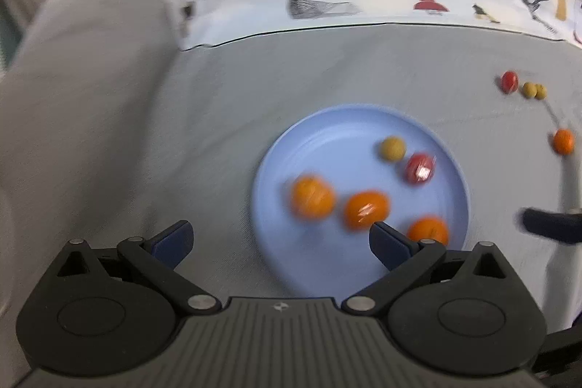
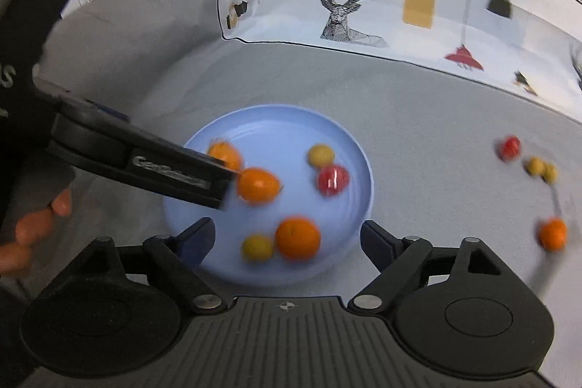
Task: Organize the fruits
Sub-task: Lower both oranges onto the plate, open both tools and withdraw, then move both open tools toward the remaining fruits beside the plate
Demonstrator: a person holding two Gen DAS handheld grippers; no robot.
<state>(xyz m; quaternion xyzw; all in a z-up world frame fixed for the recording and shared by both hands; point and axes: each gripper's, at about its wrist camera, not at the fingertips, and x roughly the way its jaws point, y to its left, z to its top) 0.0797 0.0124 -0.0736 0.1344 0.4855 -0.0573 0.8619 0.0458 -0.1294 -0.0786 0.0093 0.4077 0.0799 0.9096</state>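
The right tongs point(image 2: 287, 239) stand nearest the lens, jaws wide apart, nothing clamped. Between the two blue pads lie an orange point(image 2: 297, 238) and a small yellow fruit point(image 2: 257, 247), touching each other on the near part of the blue plate point(image 2: 276, 126); the pads do not press on either.

The left tongs point(image 1: 280, 239) are likewise spread wide and empty. In the right wrist view they reach in from the left, and the tip stands just beside a second orange point(image 2: 257, 185) on the plate; whether it touches cannot be told through the blur. A third orange point(image 2: 225, 153) lies partly behind that tip.

Further in on the plate: a yellow fruit point(image 2: 321, 154) and a red fruit point(image 2: 333, 180), close together, probably touching.

The plate rests on the grey surface point(image 2: 418, 140), toward its left side. Well apart from the plate, toward the right edge of the surface, four fruits remain loose: a red one point(image 2: 510, 146), a yellow pair point(image 2: 542, 168) set close together, and a lone orange point(image 2: 553, 233) nearer the camera.

Step in hand, as judged: both tongs are empty over the plate, consistent with a deposit step. Six fruits are on the plate, four are not.

Next move, as judged:
1. Lift the tongs clear of the plate without nudging the round fruits, which roll easily.
2. Carry the right tongs toward the right edge.
3. Centre the lone orange between the pads.
4. Close gently.
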